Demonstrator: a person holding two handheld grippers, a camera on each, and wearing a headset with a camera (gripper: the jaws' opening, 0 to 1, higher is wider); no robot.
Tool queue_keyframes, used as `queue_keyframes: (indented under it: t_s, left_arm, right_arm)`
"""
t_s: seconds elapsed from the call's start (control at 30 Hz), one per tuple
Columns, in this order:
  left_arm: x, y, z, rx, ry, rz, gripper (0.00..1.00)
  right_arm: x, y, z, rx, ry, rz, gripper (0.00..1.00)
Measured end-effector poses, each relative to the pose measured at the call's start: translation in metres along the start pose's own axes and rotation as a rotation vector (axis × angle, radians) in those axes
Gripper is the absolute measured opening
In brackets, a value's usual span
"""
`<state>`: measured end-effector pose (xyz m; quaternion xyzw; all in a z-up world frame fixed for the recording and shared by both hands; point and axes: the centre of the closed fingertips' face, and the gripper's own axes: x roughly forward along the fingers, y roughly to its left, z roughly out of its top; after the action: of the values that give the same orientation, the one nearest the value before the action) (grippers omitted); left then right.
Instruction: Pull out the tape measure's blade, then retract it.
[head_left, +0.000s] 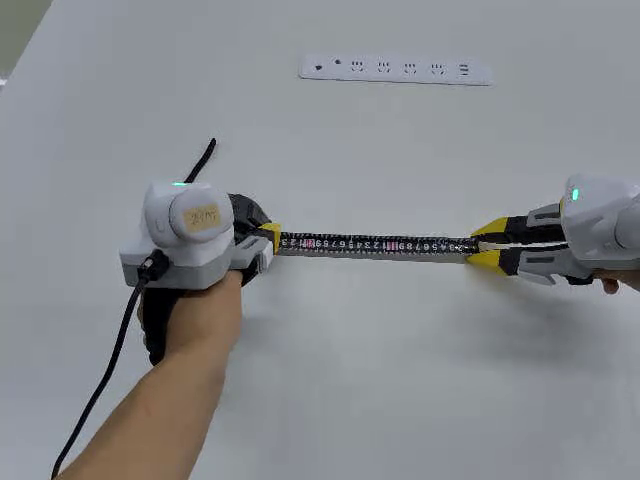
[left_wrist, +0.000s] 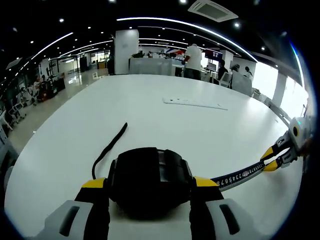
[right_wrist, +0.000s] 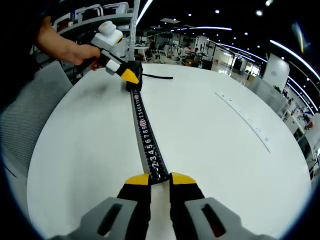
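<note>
Blade (head_left: 375, 244) spans between left gripper (left_wrist: 150, 183), clamping case (left_wrist: 150, 167), and right gripper (right_wrist: 160, 179), pinching its tip.

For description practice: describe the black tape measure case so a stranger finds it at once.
Start at the white table, then the left gripper. Clamped between its yellow-tipped jaws is the black plastic case, alone in trailing a numbered blade.

Right tool (right_wrist: 159, 179) tight on the blade (right_wrist: 145, 132) tip, case (right_wrist: 136, 65) distant in left tool (right_wrist: 131, 75)
</note>
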<state>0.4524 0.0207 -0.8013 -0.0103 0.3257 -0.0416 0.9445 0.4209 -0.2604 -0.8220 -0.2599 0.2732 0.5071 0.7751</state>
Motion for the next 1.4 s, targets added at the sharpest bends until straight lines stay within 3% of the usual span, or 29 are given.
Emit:
queue_keyframes:
  t_s: [0.57,1.4]
  left_arm:
    - [-0.002,0.000,-0.002,0.020,0.019,-0.035,0.59]
    - [-0.001,0.000,-0.002,0.003,0.030,-0.053,0.59]
  right_arm:
    - [0.000,0.001,0.001,-0.003,0.000,0.008,0.12]
    - [0.020,0.011,0.024,-0.007,-0.034,0.038,0.12]
